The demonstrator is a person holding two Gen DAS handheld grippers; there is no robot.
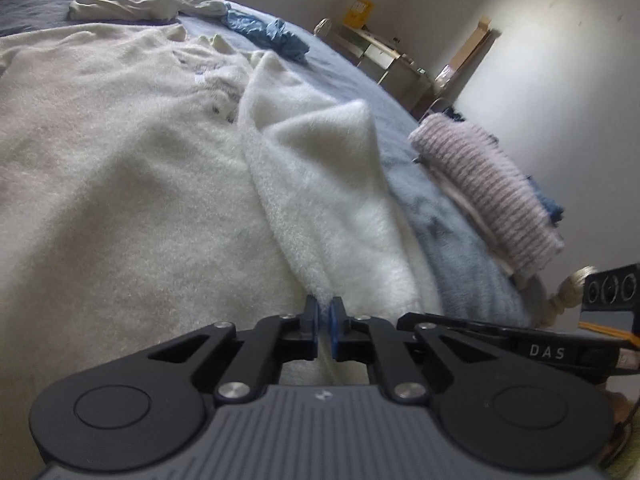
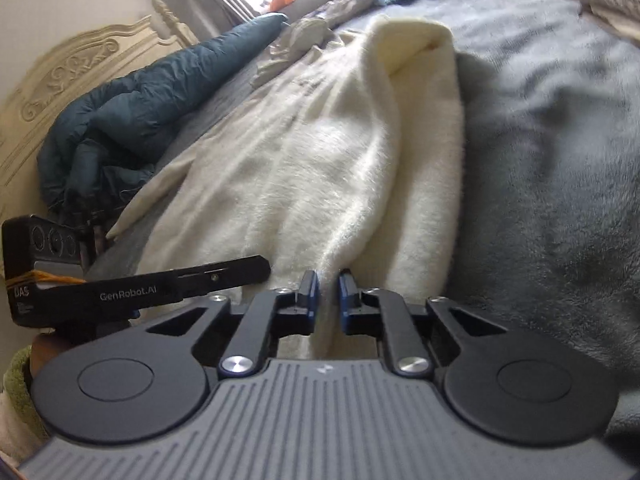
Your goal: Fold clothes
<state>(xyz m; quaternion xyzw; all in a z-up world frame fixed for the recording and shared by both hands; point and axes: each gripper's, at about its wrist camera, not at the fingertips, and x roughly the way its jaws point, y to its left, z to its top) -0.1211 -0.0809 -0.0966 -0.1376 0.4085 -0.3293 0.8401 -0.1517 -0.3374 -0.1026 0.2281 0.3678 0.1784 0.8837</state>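
cream sweater (image 1: 168, 168) edge pinched in both tongs

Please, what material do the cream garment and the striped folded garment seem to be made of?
Cream garment: looks like fleece or a brushed fuzzy knit, matte, judging by its short raised nap and soft rounded folds. Both claws, left and right, pinch its edge. Striped folded garment: seemingly a ribbed knit, perhaps wool or acrylic, with visible pink-grey ridges.
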